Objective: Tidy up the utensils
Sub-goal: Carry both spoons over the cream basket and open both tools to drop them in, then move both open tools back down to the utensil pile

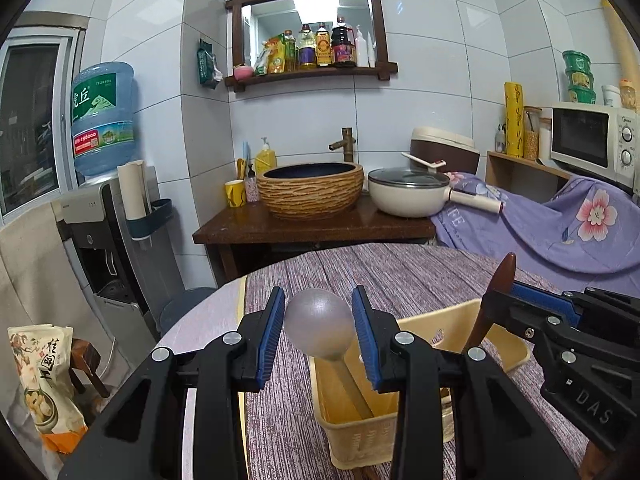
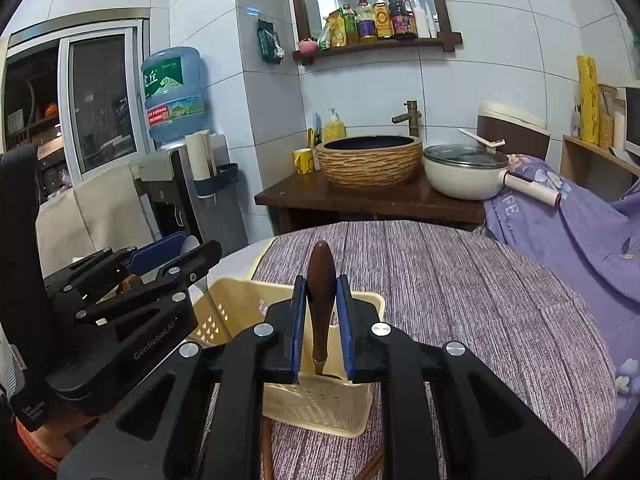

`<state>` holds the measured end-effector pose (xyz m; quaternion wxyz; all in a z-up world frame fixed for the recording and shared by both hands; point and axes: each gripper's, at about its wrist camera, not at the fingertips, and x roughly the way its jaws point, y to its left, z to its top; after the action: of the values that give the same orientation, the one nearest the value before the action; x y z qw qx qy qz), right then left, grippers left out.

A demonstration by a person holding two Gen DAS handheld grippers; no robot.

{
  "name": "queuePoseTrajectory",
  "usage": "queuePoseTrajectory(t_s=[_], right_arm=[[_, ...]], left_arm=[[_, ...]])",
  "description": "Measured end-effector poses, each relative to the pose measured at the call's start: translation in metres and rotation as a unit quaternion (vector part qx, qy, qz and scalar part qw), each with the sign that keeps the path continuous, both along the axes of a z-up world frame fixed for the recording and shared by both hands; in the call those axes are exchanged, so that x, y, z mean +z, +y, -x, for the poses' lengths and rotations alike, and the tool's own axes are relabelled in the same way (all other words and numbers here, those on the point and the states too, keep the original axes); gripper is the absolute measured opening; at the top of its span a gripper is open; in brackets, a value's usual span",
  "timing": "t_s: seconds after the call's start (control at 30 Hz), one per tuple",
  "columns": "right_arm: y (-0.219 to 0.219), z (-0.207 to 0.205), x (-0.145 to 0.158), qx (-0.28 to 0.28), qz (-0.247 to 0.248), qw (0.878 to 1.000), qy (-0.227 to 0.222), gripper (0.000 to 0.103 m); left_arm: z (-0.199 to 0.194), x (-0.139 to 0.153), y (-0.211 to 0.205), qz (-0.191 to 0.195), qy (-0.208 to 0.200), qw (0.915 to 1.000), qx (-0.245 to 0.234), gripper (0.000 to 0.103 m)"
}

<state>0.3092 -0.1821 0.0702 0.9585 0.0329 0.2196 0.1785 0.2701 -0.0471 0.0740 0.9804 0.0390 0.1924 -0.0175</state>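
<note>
A pale yellow plastic basket (image 1: 352, 440) stands on the round table's purple striped cloth (image 1: 380, 268). My left gripper (image 1: 319, 320) is shut on a silver spoon (image 1: 320, 326), its round bowl up between the blue pads and its handle running down into the basket. To the right, my right gripper (image 1: 496, 300) is shut on a utensil with a dark brown wooden handle (image 1: 498, 284). In the right wrist view that handle (image 2: 320, 300) stands upright between the pads of the right gripper (image 2: 322, 320), with its metal end over the basket (image 2: 320, 404). The left gripper (image 2: 188, 250) is at the left.
Behind the table, a dark wooden counter (image 1: 312, 228) carries a woven-look basin (image 1: 310, 188) and a white lidded pot (image 1: 408, 194). A water dispenser (image 1: 100, 216) stands at the left. Purple floral fabric (image 1: 560, 232) and a microwave (image 1: 592, 140) are at the right.
</note>
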Motion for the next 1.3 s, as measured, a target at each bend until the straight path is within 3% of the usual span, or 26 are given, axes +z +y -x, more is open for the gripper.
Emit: queuePoseTrajectory(t_s=[0.33,0.4,0.53,0.63,0.77,0.9,1.03,1.3], right_arm=[[0.000,0.003,-0.010,-0.003,0.009,1.000,-0.005,0.016],[-0.002,0.003,-0.010,-0.006,0.008,1.000,-0.006,0.023],[-0.009,0.012,-0.004,-0.013,-0.004,1.000,-0.021,0.049],[-0.014,0.025,0.002,-0.018,0.001,0.999,-0.038,0.049],[-0.019,0.046,0.001,-0.035,0.024,0.999,-0.034,0.050],[-0.021,0.067,-0.020,-0.027,0.035,0.999,0.005,0.050],[-0.016,0.079,-0.052,-0.003,0.044,0.998,0.053,0.050],[-0.012,0.091,-0.110,0.001,0.057,0.990,0.131,0.050]], left_arm=[[0.000,-0.011,-0.003,-0.014,0.007,0.9999,-0.002,0.035],[0.001,-0.010,-0.002,-0.012,0.007,0.9999,-0.001,0.037],[0.009,-0.005,0.003,-0.006,-0.001,1.0000,0.001,0.057],[0.022,-0.001,0.010,-0.003,-0.015,0.9998,0.012,0.071],[0.044,-0.007,0.021,0.000,-0.004,0.9996,0.030,0.089],[0.065,-0.027,0.028,-0.010,0.019,0.9988,0.045,0.090],[0.074,-0.057,0.042,0.000,0.073,0.9954,0.063,0.089],[0.086,-0.114,0.054,0.033,0.170,0.9839,0.044,0.069]])
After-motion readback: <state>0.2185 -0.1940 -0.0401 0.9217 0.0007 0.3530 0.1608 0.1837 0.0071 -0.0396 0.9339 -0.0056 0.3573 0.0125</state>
